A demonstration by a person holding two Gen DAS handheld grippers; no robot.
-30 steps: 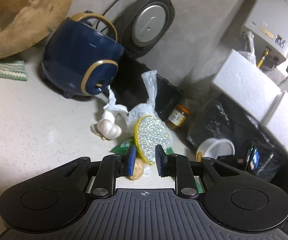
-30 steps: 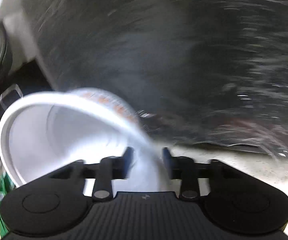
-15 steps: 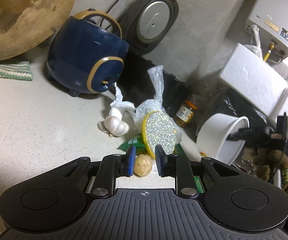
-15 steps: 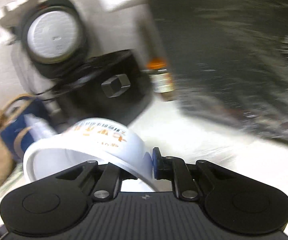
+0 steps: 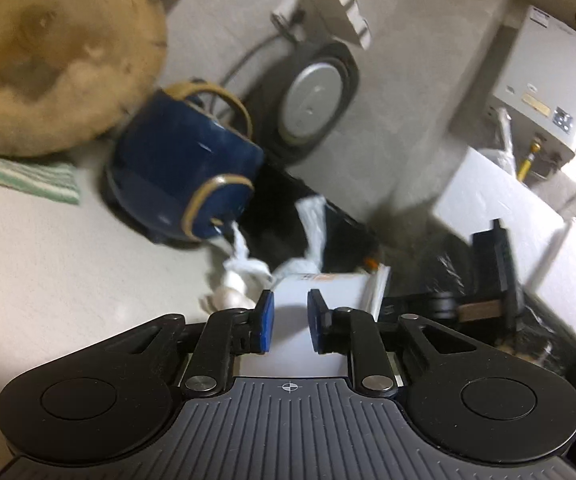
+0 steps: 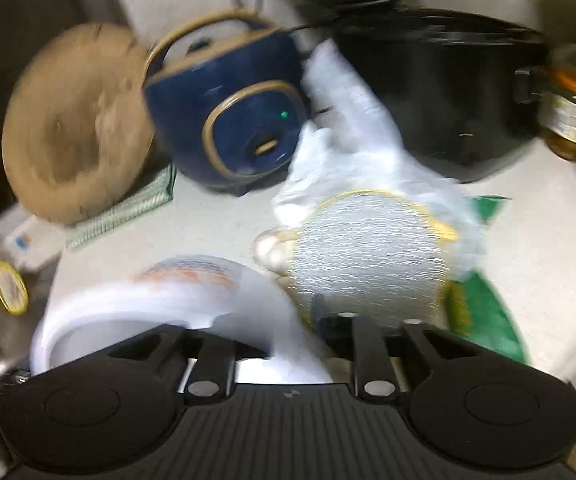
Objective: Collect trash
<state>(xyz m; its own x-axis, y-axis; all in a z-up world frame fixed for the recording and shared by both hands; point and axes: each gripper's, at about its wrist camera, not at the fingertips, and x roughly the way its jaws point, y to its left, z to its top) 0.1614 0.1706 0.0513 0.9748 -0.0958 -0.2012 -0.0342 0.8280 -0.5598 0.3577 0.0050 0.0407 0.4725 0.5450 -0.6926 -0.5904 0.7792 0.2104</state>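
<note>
White paper cup [image 6: 159, 304] pinched by right gripper [image 6: 279, 336], left gripper [image 5: 290, 316] parted beside it, blue cooker [image 5: 183, 176] behind

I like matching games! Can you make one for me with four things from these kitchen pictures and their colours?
Things:
1. rice cooker
2. paper cup
3. chopping board
4. wrapper

Colours:
A. green
B. dark blue with gold trim
C. white
D. light brown wood

Pairs: 1-B, 2-C, 3-D, 4-A
</note>
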